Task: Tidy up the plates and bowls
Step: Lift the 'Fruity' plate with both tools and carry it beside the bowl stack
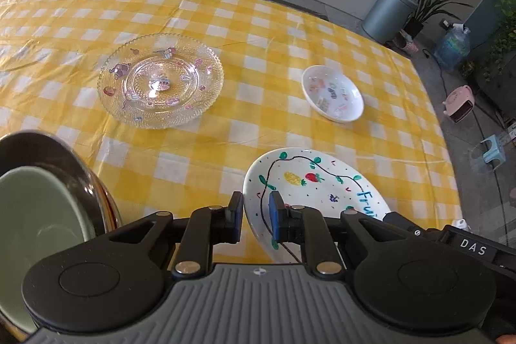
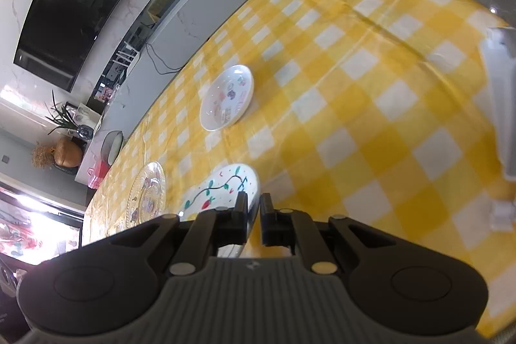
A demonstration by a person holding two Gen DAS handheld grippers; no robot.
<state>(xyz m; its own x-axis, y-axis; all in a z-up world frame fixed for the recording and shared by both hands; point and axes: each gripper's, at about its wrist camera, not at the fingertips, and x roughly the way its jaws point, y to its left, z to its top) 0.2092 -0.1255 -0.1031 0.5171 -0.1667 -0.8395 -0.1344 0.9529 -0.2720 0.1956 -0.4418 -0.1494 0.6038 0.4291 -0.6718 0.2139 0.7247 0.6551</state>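
We are in the carrying step with the fruit-painted plate: it hangs tilted above the yellow-checked worktop, gripped at opposite sides. Our left gripper has its blue pads either side of the plate's near rim and appears clamped on it. Our right gripper has its jaws drawn almost together on the rim at the other side. Well apart on the worktop sit the clear glass plate and the small white dish. At the left edge of the left wrist view, a pale green bowl nests inside a dark metal bowl. Judging by the task, the next move calls for setting the painted plate level onto another plate, probably the glass one. Both hands must travel together, so that neither rim slips free.
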